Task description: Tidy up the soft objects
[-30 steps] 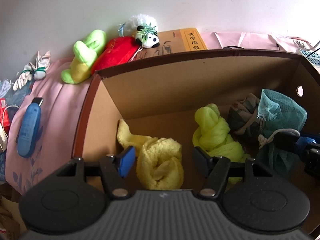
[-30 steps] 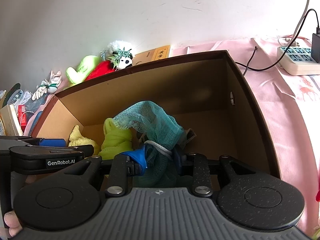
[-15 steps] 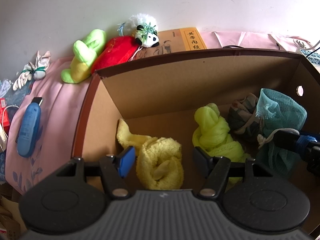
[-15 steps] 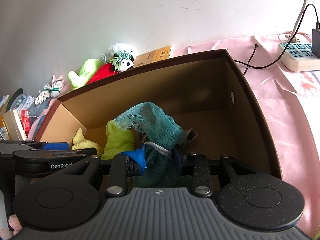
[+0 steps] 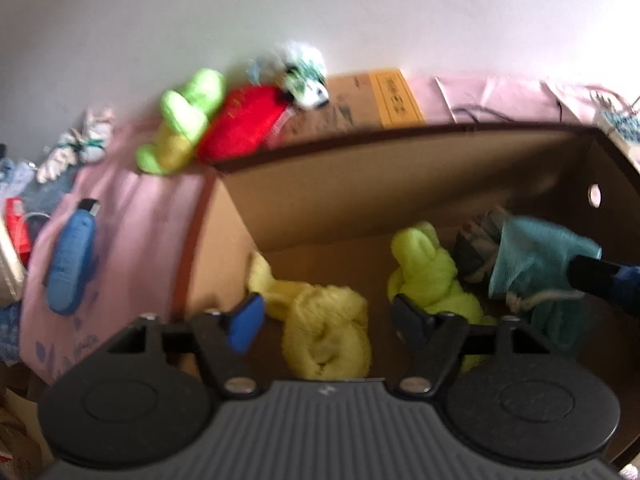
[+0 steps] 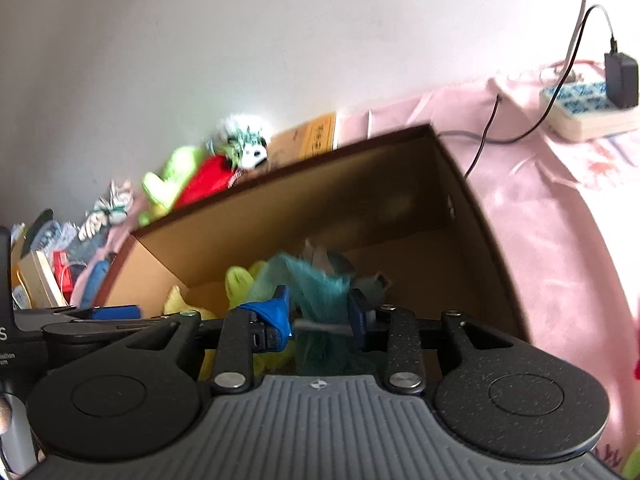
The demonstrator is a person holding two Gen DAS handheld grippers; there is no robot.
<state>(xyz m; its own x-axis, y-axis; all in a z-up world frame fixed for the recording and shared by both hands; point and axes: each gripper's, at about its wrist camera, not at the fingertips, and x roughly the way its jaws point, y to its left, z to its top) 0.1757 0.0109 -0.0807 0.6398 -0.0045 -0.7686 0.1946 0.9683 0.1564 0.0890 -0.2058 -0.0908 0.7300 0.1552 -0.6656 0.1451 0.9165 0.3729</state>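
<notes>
Inside the cardboard box (image 5: 360, 184), nearest: left gripper (image 5: 326, 312), jaws opening wider than a second ago, straddling the released yellow towel (image 5: 328, 336). Beside it, right gripper (image 6: 318, 312) pinching the teal mesh pouch (image 6: 316, 284), grip slightly slackened. Beyond the box, plush toys (image 5: 240, 124) waiting.

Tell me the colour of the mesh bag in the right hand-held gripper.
Teal mesh bag with a pale drawstring, clearest in the left wrist view.
</notes>
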